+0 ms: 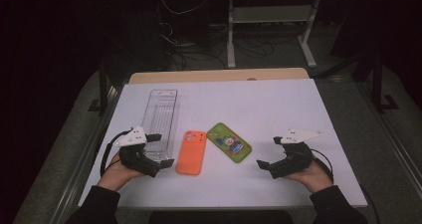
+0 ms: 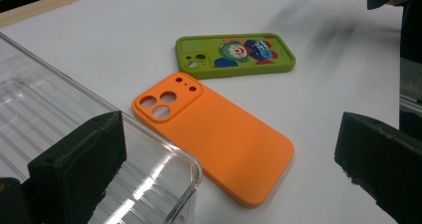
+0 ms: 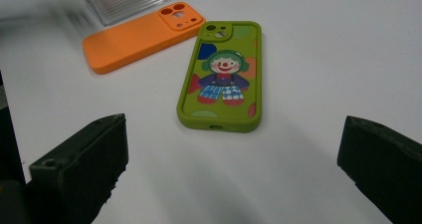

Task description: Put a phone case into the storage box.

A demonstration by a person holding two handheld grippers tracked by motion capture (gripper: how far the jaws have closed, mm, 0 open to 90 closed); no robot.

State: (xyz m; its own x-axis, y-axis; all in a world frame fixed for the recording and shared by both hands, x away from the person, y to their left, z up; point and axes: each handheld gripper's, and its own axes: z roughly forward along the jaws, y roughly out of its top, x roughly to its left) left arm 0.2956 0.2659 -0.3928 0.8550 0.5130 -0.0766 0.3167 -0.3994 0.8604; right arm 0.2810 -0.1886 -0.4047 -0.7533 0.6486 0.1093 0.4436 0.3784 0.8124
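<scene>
**A dim lab recording station**

This looks like a lab or test room. A table (image 1: 298,99) covered with a plain white sheet stands on grey carpet, the room around it dark. Behind it, loose cables (image 1: 189,50) tangle on the floor beside the white metal legs of another desk (image 1: 231,40).

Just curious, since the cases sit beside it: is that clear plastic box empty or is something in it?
Empty. Through the clear box only its ribbed floor shows; the orange case and green case lie outside on the table.
</scene>
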